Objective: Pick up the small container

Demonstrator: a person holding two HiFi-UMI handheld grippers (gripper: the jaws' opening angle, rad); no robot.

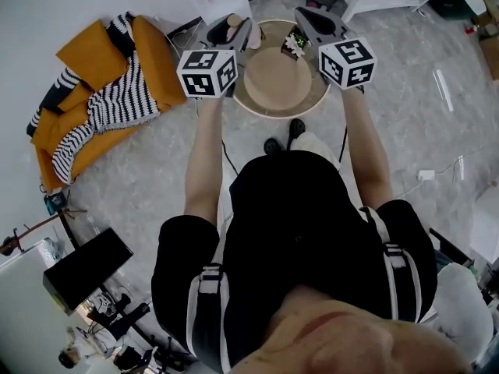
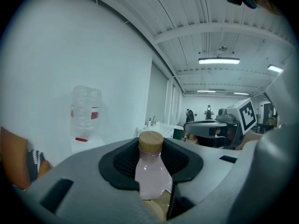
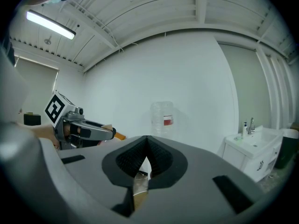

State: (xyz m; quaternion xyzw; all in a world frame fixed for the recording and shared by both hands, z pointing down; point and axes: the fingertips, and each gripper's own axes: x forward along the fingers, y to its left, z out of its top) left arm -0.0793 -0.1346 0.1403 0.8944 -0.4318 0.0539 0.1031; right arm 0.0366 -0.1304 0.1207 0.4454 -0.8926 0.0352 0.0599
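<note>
The small container (image 2: 151,169) is a pale pink bottle with a round wooden cap. It stands upright between the black pads of my left gripper (image 2: 152,158), which is shut on its body. In the head view the cap (image 1: 234,21) peeks out at the left gripper (image 1: 232,31), held above the left rim of a round wooden table (image 1: 257,107). My right gripper (image 3: 146,143) is shut with its tips touching and nothing between them. It hovers over the table's right side (image 1: 313,23), level with the left one.
An orange sofa with a striped blanket (image 1: 101,92) lies to the left. A small plant (image 1: 296,42) sits on the table's far side. A big water bottle (image 3: 162,119) stands against the white wall, and a sink unit (image 3: 254,143) at the right. A black box (image 1: 84,267) is behind me.
</note>
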